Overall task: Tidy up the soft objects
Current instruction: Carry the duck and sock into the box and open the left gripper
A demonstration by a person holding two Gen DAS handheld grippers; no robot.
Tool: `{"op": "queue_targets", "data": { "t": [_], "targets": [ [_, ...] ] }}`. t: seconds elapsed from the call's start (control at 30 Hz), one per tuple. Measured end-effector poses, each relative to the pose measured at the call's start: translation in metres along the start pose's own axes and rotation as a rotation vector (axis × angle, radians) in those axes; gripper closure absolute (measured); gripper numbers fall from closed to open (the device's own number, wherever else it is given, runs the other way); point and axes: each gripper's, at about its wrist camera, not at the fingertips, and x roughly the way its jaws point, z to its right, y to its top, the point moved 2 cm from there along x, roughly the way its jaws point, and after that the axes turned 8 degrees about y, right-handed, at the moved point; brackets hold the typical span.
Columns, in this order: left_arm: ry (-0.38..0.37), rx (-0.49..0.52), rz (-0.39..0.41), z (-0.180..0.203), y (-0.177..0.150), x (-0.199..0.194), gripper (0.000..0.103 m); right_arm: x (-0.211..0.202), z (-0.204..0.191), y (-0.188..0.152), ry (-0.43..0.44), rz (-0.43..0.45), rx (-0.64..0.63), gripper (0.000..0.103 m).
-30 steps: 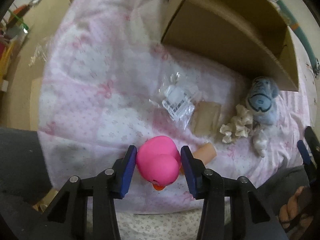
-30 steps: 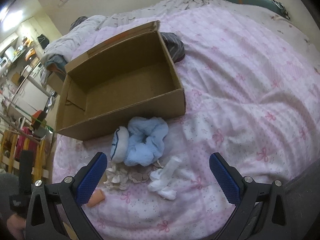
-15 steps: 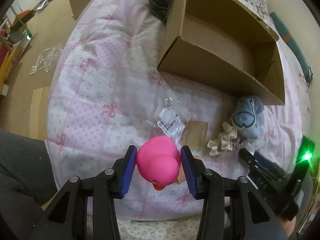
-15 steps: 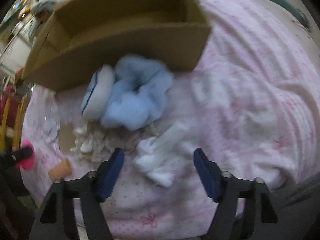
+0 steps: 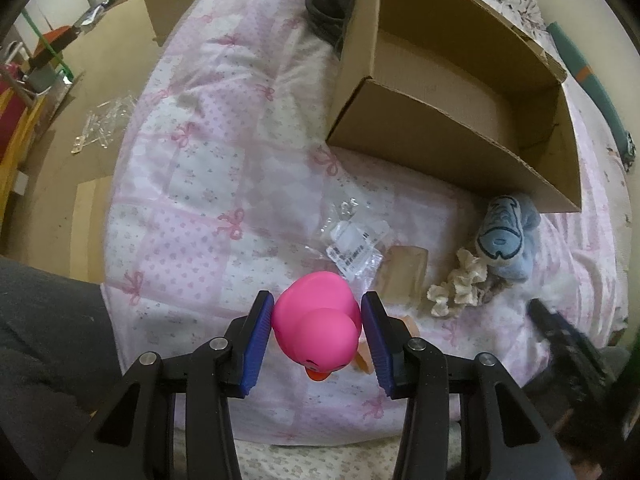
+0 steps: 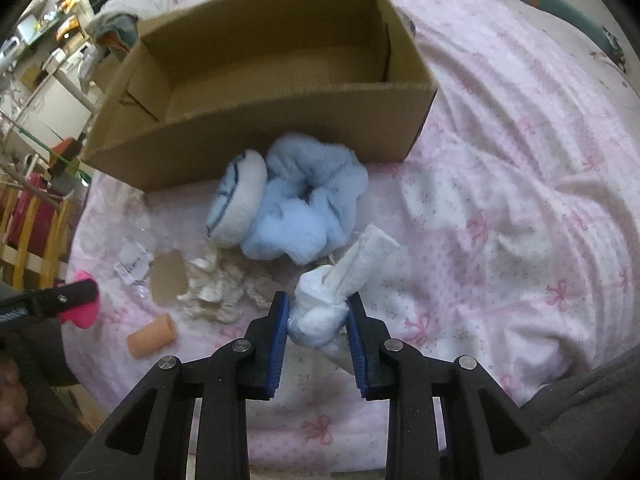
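Risk: the white cloth bundle [image 6: 320, 316], limp and knotted with a loose tail, is pinched low by the right gripper [image 6: 318, 322], jaws closed on it just above the pink quilt [image 6: 500, 200], so it may slip or snag bedding on lifting. The left gripper [image 5: 318, 330], jaws pressed on a glossy pink duck [image 5: 316, 328], holds it above the quilt near the empty cardboard box [image 5: 440, 148]; its rounded body could squirt out.

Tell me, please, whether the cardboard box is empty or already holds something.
Empty: both views show only bare cardboard floor inside the cardboard box.
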Motion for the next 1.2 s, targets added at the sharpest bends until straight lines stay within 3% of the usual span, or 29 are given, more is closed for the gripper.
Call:
{"op": "queue_targets", "data": {
  "t": [0.17,0.33,0.47,0.8,1.2],
  "targets": [
    [0.030,-0.030,0.035,-0.010,0.002,-0.008,0.061,-0.042,-0.004,0.007,0.097,0.158,-0.021,0.073],
    [0.067,-0.013,0.151,-0.006,0.020,-0.040,0.061,-0.073,-0.021,0.015,0.147,0.327,-0.088,0.073],
    [0.093,0.034,0.241,0.002,0.045,-0.069,0.061,-0.091,-0.029,0.029,0.166,0.413,-0.124,0.073],
    [0.097,0.083,0.363,0.029,0.107,-0.106,0.061,-0.111,-0.025,0.085,0.185,0.476,-0.154,0.073],
    [0.084,0.169,0.403,0.086,0.144,-0.067,0.061,-0.066,-0.009,0.145,0.167,0.435,-0.161,0.073]
  ]
}}
